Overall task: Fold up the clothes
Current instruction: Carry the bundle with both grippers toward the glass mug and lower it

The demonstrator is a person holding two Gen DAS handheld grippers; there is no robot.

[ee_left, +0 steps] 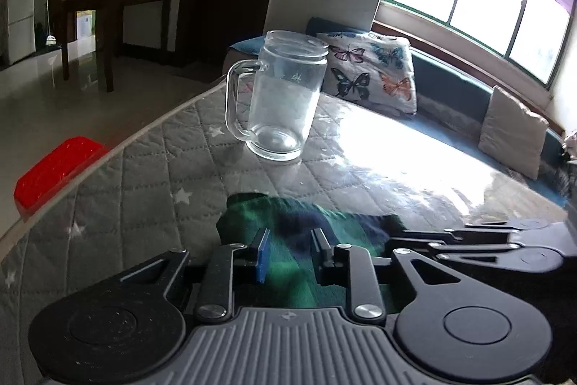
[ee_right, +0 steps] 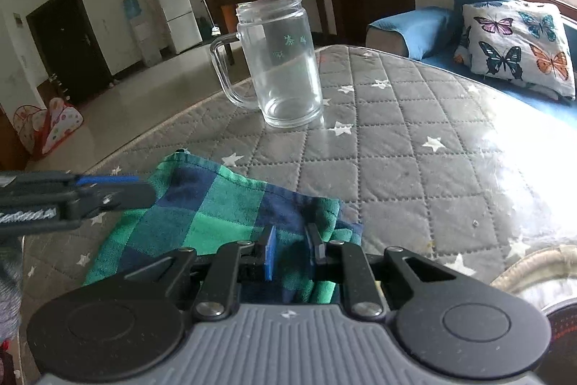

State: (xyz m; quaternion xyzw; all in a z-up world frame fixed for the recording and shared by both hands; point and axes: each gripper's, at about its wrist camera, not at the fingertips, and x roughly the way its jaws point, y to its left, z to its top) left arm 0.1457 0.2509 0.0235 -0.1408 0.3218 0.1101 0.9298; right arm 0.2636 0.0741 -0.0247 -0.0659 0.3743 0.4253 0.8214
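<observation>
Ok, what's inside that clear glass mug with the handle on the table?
Nothing: the clear glass handled mug looks empty, its bottom visible through the wall. It stands upright on the grey quilted star-print table cover, which covers the tabletop itself.

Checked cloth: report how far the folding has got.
Done: the checked cloth lies on the quilted table, apparently already doubled into a compact shape. In hand: both grippers, left and right, sit open over it, gripping nothing. Left: any further folds; the glass mug stands clear.

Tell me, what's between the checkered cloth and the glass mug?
Nothing but bare quilted cover. The right wrist view shows the green-and-blue cloth near the camera, the glass mug farther back, and only grey starry quilting between.
</observation>
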